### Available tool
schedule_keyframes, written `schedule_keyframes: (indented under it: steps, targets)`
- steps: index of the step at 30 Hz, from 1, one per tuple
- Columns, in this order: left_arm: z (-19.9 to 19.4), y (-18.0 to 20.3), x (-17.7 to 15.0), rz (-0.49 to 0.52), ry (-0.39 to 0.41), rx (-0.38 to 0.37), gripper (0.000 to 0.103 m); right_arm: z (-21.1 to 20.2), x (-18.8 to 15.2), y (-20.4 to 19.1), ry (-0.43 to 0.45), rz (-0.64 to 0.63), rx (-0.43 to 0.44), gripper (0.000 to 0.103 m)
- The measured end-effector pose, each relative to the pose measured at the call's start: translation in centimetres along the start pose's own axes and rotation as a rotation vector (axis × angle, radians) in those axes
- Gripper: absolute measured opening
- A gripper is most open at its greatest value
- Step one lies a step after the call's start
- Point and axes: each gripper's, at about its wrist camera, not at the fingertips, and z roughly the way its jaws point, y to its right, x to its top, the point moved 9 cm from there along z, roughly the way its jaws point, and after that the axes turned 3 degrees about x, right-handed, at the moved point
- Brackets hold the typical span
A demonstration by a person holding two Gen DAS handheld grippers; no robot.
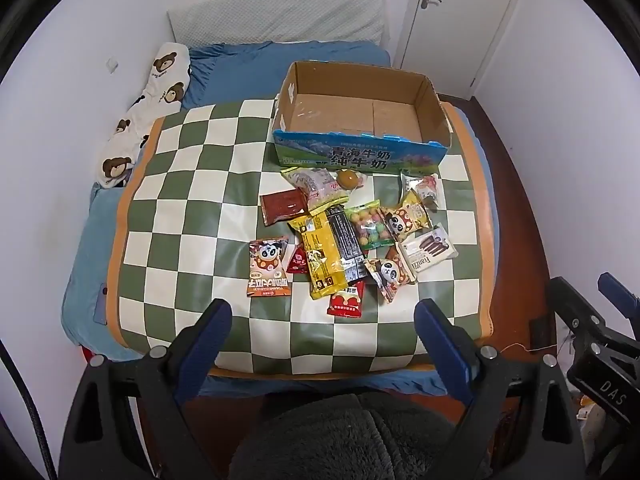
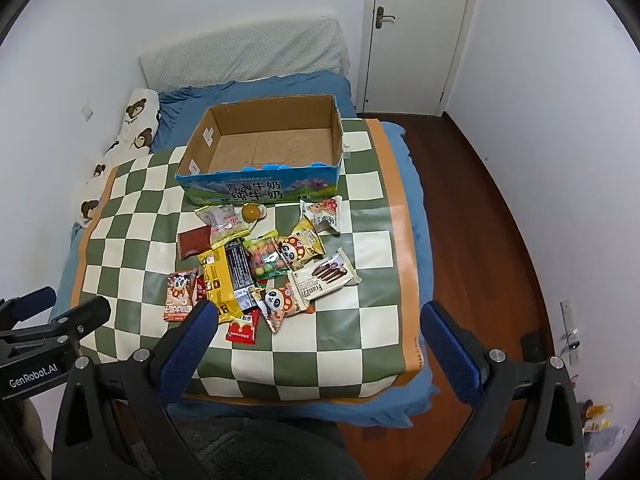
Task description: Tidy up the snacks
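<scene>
A heap of snack packets [image 1: 344,236] [image 2: 260,268] lies on a green-and-white checkered mat [image 1: 192,208] [image 2: 352,340] spread over a bed. Among them are a yellow-and-black bag [image 1: 326,256], panda packets [image 1: 268,266] [image 2: 294,252], a white wafer pack [image 1: 430,252] [image 2: 324,276] and a red packet [image 1: 347,300]. Behind the heap stands an open cardboard box [image 1: 430,96] [image 2: 200,140] with nothing inside. My left gripper [image 1: 323,316] hangs open above the mat's near edge, short of the red packet. My right gripper [image 2: 320,320] is open too, nothing between its fingers, just right of the heap's near end.
Blue bedding [image 1: 80,280] [image 2: 408,148] shows around the mat. A bear-print pillow [image 1: 160,80] [image 2: 136,120] lies along the left wall. A white door [image 2: 416,32] and dark wooden floor [image 2: 480,208] are on the right. Dark fuzzy fabric [image 1: 340,436] fills the near bottom.
</scene>
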Motion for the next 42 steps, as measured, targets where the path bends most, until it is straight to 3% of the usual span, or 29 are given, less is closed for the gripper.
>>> schedule_keyframes:
  steps: [42]
  targets:
    - [-0.5,0.3,0.8,-0.004,0.017,-0.025,0.093,-1.5,0.5,-1.3,0.016,-0.003,0.029,0.103]
